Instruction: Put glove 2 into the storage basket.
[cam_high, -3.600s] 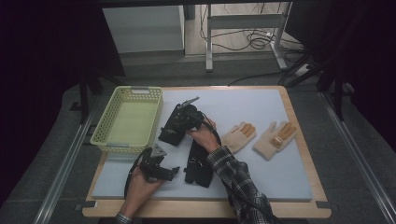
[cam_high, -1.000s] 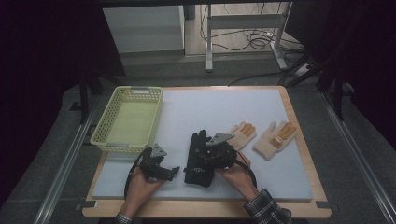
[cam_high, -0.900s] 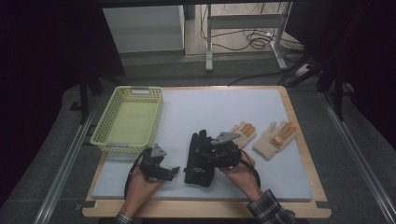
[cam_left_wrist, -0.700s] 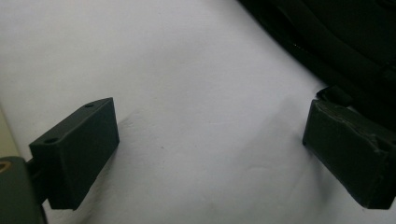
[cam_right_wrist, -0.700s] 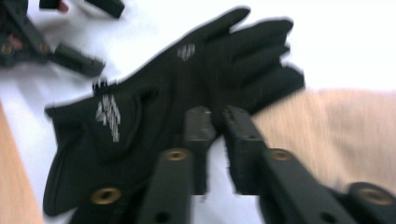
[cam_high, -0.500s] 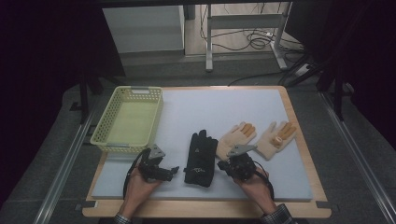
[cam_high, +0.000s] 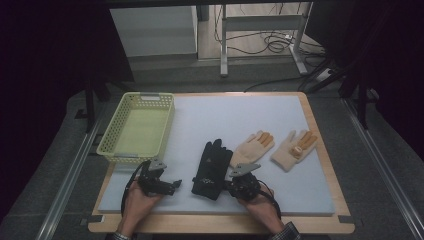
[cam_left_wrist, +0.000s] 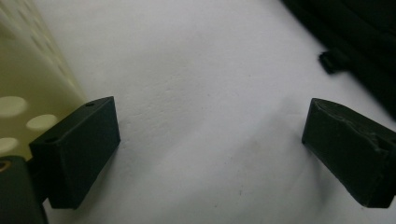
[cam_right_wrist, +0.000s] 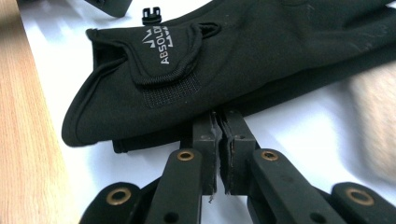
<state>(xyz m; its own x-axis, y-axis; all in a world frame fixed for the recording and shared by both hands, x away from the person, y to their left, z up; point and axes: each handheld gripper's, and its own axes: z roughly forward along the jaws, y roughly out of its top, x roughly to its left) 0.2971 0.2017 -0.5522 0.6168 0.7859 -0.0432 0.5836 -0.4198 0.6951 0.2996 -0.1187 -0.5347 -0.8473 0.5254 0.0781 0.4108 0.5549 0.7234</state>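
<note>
Down at the near edge of the tabletop (cam_high: 320, 150), the right tool (cam_high: 239, 186) has its jaws pressed together; they have just been closing. In the right gripper view the two pads meet flat with nothing between them, their tips just at the edge of the black glove (cam_right_wrist: 243, 60), right under its cuff tab. Whether the tips touch the fabric cannot be told.

The left tool (cam_high: 172, 186) is spread wide. In the left gripper view its jaws stand well apart over bare white mat, with the yellow basket (cam_left_wrist: 28, 84) beside one jaw and a dark edge of the black glove beyond the other.

The black glove (cam_high: 212, 167) lies flat on the white mat between the two tools, fingers pointing away from the person, cuff toward the near edge. Just to its right lies a tan glove (cam_high: 252, 148), its cuff close to the right tool, and farther right a second tan glove (cam_high: 294, 150). The yellow basket (cam_high: 137, 127) stands at the left side of the mat, just behind the left hand (cam_high: 140, 202). The right hand (cam_high: 260, 210) rests on the wooden border.
</note>
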